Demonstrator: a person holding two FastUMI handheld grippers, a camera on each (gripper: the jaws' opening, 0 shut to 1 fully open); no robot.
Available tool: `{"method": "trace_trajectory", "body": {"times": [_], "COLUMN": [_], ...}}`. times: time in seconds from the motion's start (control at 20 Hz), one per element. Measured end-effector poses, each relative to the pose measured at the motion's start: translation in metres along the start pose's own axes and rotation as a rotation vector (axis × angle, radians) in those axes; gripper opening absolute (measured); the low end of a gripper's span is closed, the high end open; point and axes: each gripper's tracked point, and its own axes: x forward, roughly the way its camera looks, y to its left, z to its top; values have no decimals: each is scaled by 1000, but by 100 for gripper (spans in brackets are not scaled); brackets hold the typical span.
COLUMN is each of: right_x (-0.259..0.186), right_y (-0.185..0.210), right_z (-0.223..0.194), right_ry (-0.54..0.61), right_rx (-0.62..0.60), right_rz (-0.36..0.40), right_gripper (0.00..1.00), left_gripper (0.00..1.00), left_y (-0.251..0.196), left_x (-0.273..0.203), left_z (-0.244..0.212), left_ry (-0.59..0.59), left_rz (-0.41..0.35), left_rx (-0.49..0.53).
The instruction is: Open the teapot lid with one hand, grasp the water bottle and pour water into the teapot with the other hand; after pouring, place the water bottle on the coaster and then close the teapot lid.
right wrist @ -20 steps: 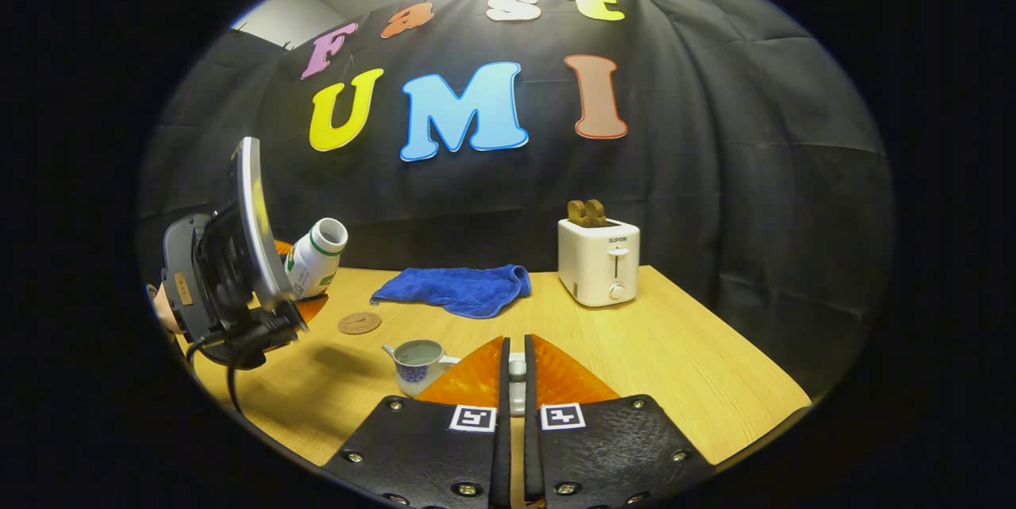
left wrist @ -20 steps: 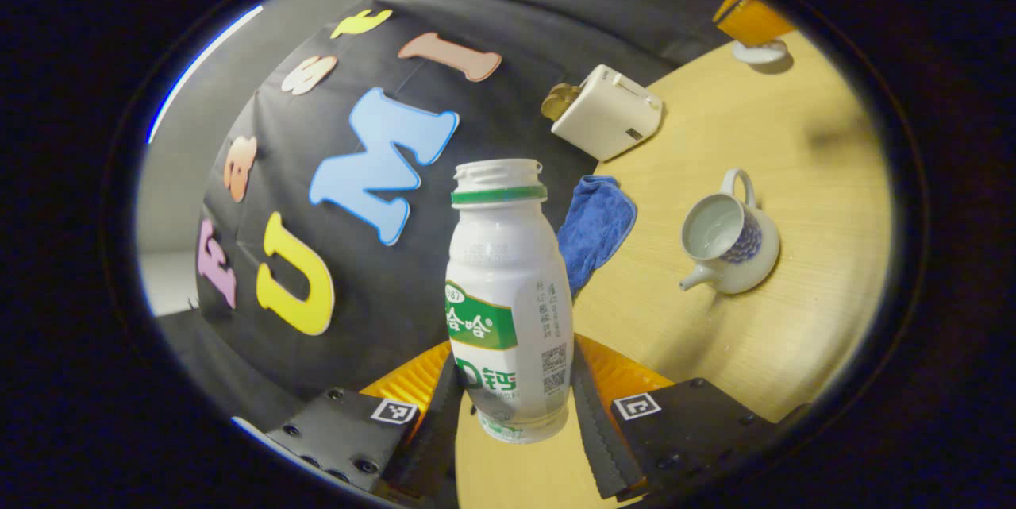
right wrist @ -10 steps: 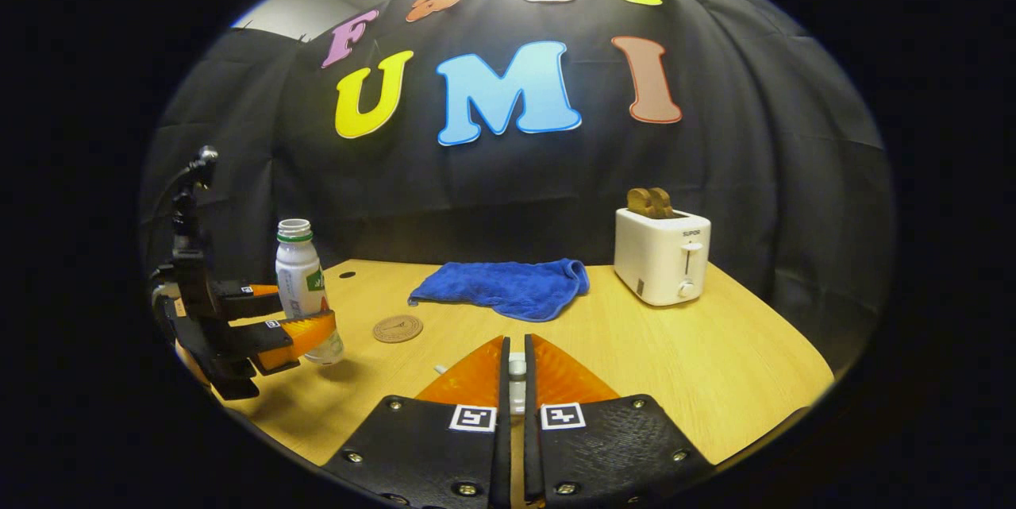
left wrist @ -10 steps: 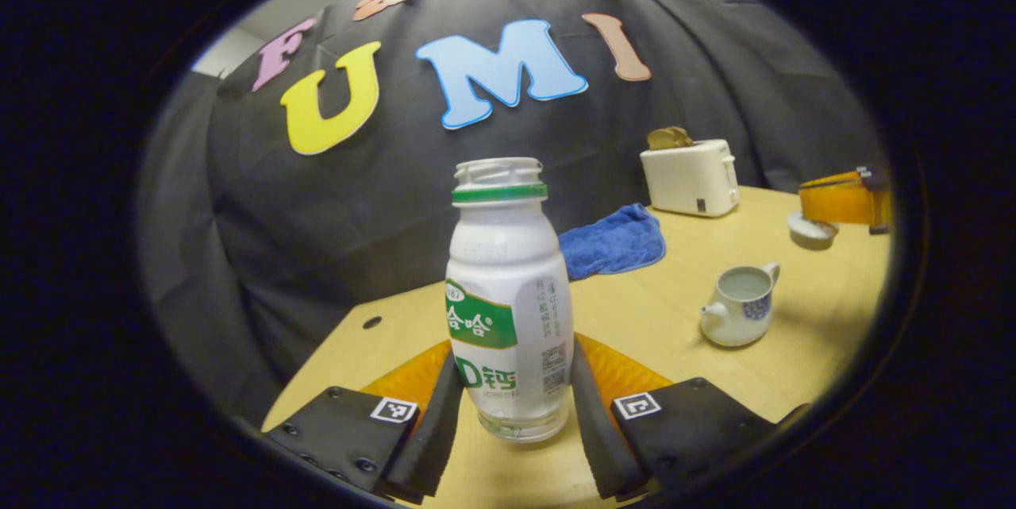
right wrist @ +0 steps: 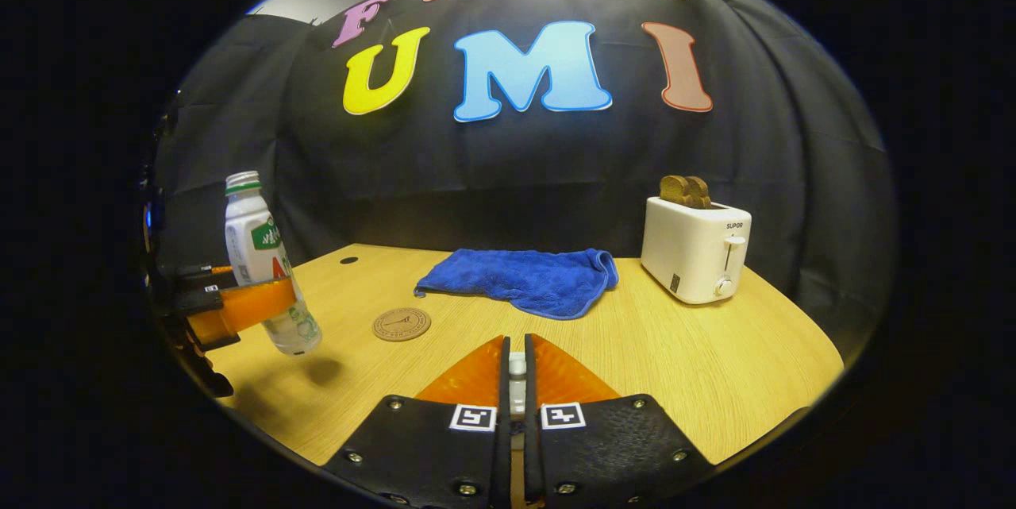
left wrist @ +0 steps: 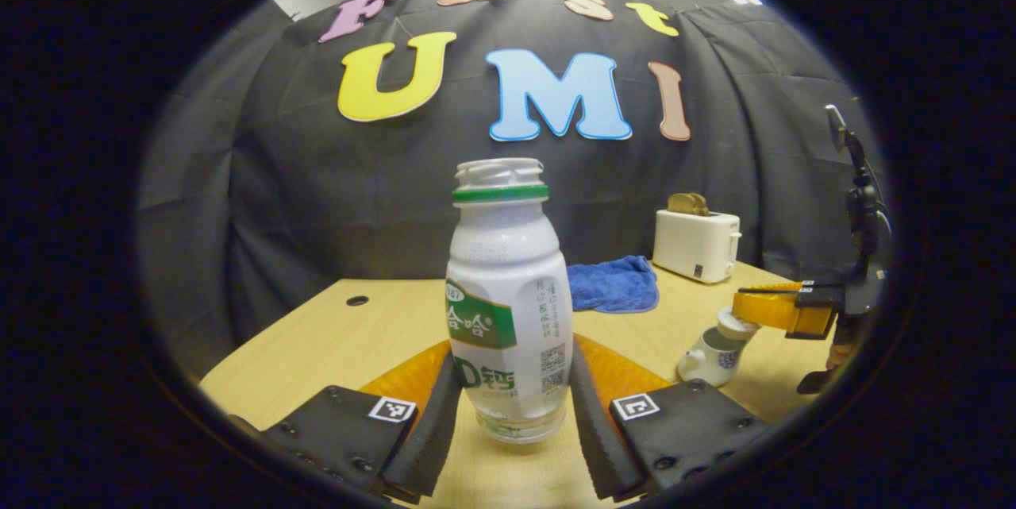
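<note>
Left gripper (left wrist: 508,406) clamped the uncapped bottle (left wrist: 508,302) aloft — coaster (right wrist: 402,324) bare; right gripper (right wrist: 516,382) pinched the lid (left wrist: 736,325) above the teapot (left wrist: 709,354) — both placements remained

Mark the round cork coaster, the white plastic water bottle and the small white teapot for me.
round cork coaster (right wrist: 402,324): right gripper view, centre of disc.
white plastic water bottle (left wrist: 508,287): left gripper view, mid body.
small white teapot (left wrist: 709,352): left gripper view, belly.
</note>
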Motion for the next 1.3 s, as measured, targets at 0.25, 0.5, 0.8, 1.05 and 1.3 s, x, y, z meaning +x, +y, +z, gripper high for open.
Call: {"method": "trace_trajectory", "body": {"times": [0.25, 0.5, 0.8, 1.05, 1.3], "right_x": [7, 10, 11, 11, 8], "right_y": [1, 3, 2, 4, 8], "right_z": [-6, -16, -23, -22, -22], "right_ry": [18, 42, 47, 35, 13], "right_rx": [14, 4, 13, -17, 37], "right_rz": [1, 2, -4, -16, 21], "right_gripper": [6, 6, 6, 11, 61], "left_gripper": [80, 80, 80, 75, 75], "left_y": [-3, -5, -5, 0, -1], "left_x": [-12, -18, -17, -13, -4], "left_z": [13, 18, 19, 19, 21], "left_ry": [-49, -66, -65, -67, -61], "left_rz": [1, 5, 5, 21, 22], "left_rx": [-5, -10, -15, -33, -44]}}
